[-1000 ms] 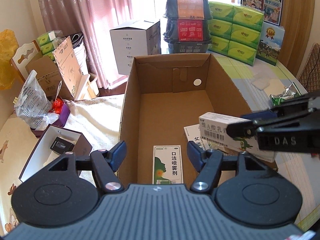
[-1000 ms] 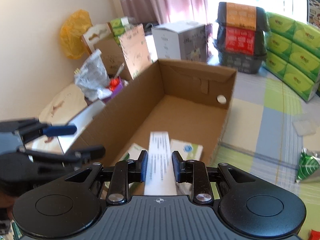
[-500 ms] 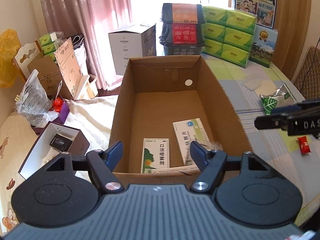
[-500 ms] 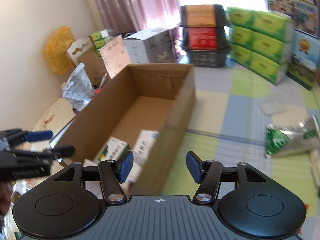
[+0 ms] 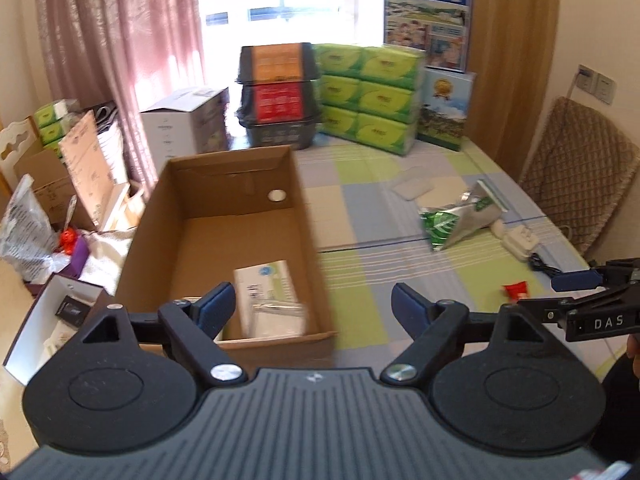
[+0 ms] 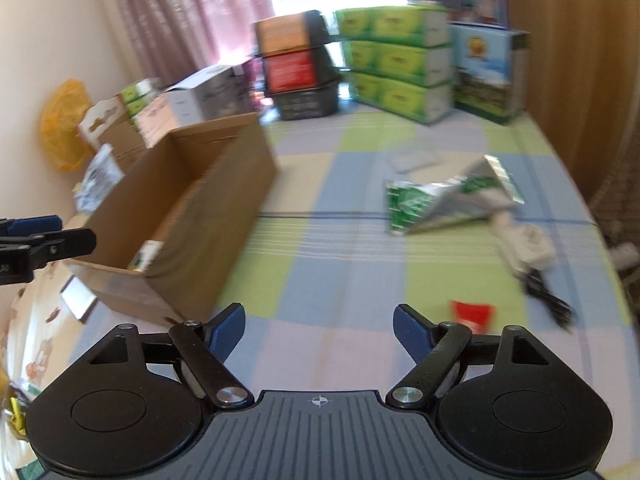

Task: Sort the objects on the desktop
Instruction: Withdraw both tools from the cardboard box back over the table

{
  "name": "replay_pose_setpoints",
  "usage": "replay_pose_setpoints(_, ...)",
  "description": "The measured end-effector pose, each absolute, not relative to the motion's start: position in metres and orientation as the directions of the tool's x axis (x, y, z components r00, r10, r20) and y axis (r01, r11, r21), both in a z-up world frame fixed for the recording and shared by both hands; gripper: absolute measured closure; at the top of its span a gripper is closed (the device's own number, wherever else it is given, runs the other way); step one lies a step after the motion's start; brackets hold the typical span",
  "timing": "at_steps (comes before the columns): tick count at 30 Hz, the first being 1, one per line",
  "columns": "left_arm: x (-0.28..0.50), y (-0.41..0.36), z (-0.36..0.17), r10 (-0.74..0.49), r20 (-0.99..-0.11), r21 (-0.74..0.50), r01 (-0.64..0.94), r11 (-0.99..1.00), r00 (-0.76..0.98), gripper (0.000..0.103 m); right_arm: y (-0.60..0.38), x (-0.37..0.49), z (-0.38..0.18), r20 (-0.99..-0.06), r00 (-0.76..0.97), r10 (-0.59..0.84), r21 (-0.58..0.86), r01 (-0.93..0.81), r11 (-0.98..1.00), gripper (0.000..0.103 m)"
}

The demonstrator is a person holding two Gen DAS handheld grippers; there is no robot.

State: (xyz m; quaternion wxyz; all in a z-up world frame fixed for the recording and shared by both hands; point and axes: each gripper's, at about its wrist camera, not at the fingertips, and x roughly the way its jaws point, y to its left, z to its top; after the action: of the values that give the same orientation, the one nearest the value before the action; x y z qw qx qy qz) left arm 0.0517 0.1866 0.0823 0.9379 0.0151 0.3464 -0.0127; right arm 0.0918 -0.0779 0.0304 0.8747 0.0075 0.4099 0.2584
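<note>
Looking along the left tool [image 5: 312, 306], its two blue-tipped fingers are standing wide apart and gripping nothing, hanging over the near right corner of the open cardboard box [image 5: 308, 216]. Inside the box a white and green medicine carton [image 5: 266, 284] is lying flat on the floor with a paler packet [image 5: 276, 318] just below it; another carton may be sitting behind the left finger, but that is hidden. Out on the checked desk [image 5: 360, 272], well apart from the box, a green foil pouch [image 5: 456, 220], a white adapter [image 5: 520, 240] with a dark cable and a small red sachet [image 5: 516, 290] are waiting. The right tool [image 5: 580, 292] is entering at the right edge, near the red sachet.

Turning to the right wrist view, the right tool [image 6: 318, 330] is also gaping, fingers apart and empty, pointing over bare desk [image 6: 320, 272]. The red sachet [image 6: 472, 314] is lying just beyond its right finger, the adapter [image 6: 528, 240] and pouch [image 6: 436, 200] farther off. A carton [image 6: 146, 256] is showing inside the box [image 6: 208, 200] at left. The picture is blurred.

Judging by this, the sorting is roughly half done: some cartons are boxed, while the pouch, adapter and sachet are remaining.
</note>
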Motion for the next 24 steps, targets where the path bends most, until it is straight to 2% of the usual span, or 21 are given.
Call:
replay_pose_setpoints(11, 0.059, 0.089, 0.076, -0.164, -0.643, -0.026, 0.193, 0.981, 0.748, 0.007, -0.188, 0.081, 0.056, -0.707, 0.621, 0.338, 0.182, -0.302, 0.936, 0.024)
replay_pose_setpoints(24, 0.084, 0.020, 0.051, -0.209, -0.691, -0.039, 0.253, 0.967, 0.692, 0.006, -0.244, 0.093, 0.055, -0.713, 0.638, 0.290, 0.157, -0.258, 0.953, 0.024)
